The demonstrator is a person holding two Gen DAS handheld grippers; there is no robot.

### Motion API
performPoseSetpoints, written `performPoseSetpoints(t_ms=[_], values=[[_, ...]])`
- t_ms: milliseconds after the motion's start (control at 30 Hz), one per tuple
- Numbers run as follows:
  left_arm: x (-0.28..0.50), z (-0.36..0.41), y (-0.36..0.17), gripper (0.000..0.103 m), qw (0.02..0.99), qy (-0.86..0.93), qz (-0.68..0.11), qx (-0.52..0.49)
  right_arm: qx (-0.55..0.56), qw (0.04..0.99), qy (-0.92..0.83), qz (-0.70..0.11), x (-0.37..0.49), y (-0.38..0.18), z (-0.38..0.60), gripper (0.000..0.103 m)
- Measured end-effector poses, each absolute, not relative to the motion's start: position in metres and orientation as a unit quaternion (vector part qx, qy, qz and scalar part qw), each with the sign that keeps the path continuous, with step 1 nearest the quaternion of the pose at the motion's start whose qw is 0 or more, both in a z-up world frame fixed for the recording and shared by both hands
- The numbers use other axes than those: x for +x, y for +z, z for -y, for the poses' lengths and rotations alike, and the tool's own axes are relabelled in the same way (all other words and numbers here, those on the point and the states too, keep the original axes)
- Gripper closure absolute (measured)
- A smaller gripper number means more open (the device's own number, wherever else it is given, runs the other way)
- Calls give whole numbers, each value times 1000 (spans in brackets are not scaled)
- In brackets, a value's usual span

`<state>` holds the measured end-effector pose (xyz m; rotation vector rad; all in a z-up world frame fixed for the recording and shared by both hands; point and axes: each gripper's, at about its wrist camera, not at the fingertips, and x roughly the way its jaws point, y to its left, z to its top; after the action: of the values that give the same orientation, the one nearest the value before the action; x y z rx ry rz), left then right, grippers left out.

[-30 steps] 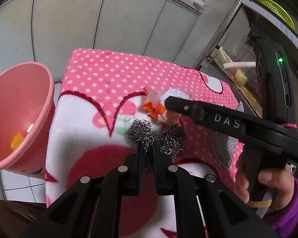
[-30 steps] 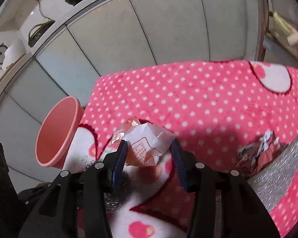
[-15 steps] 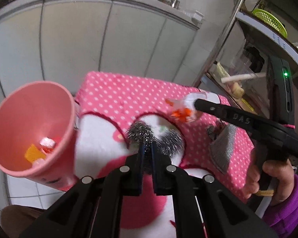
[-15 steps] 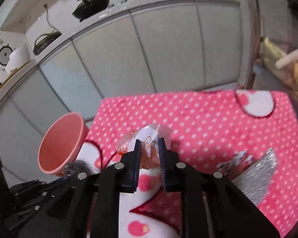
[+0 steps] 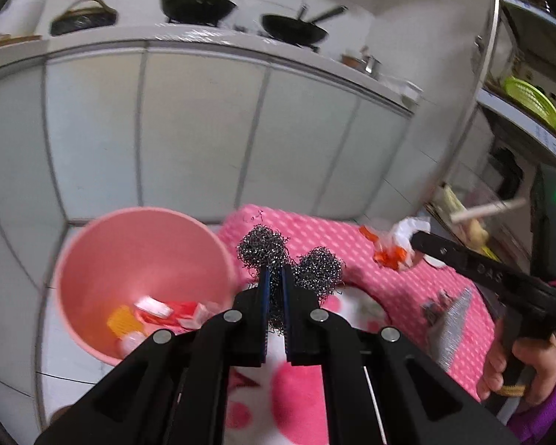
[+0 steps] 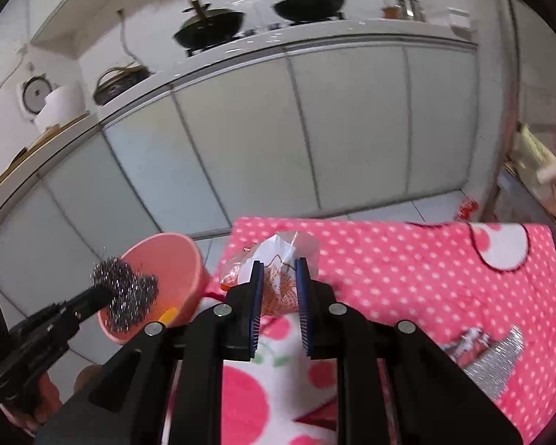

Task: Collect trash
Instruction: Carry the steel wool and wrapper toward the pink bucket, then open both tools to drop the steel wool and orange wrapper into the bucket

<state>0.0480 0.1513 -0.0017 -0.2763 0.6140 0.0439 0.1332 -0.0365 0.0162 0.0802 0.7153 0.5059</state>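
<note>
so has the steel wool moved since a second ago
Yes. The steel wool, clamped in the left gripper, has lifted off the pink blanket and shifted left toward the pink bin.

Two black two-finger grippers are in view: the left gripper at lower centre of the left wrist frame and the right gripper at lower centre of the right wrist frame

One grey tangled steel-wool scourer, bulging into two lobes

One crumpled white-and-orange plastic wrapper

One round pink plastic bin at lower left, with several scraps inside, too blurred to count

One pink white-dotted fleece cloth

One silver glittery foil packet at lower right, with one crumpled reddish scrap beside it

Two black woks on the counter at top

One lime-green plastic basket at upper right
</note>
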Motion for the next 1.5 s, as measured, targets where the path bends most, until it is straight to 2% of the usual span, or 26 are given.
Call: performPoseSetpoints(t_ms=[433,900,1500], values=[[33,-222,-1,98,939,123,-285,-146,-2,881,326,-343,128,25,-61,85],[35,-260,-15,97,927,171,-298,-148,-65,844,379,-375,116,-5,-148,85],[48,-281,-45,97,914,196,-320,-156,-94,818,394,-408,111,-40,-183,85]])
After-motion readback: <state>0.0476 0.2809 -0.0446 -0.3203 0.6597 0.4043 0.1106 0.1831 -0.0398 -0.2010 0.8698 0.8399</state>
